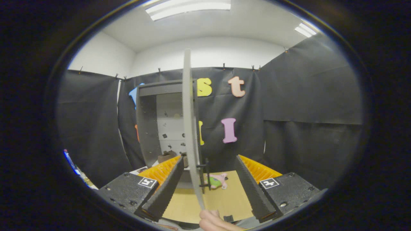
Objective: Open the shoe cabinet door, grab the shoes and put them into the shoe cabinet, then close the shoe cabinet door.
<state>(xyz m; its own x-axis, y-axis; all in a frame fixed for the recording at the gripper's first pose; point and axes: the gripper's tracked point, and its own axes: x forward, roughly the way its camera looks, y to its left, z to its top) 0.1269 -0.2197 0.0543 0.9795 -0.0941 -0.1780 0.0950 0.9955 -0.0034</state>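
One grey flat cabinet door (189, 128) is standing edge-on between the gripper (207, 195) fingers, which are spread apart; one pink-and-green small shoe (217, 181) is lying just beyond the door on the table (224, 199); a person's fingers (212, 221) are touching the door's lower edge

A small pink-and-green toy (219, 180) lies on the cardboard sheet (224, 199).

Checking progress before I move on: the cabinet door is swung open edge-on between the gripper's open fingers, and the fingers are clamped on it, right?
Not quite. In the gripper view the door stands open edge-on between the fingers, but the gripper is open, its fingers apart from the door.
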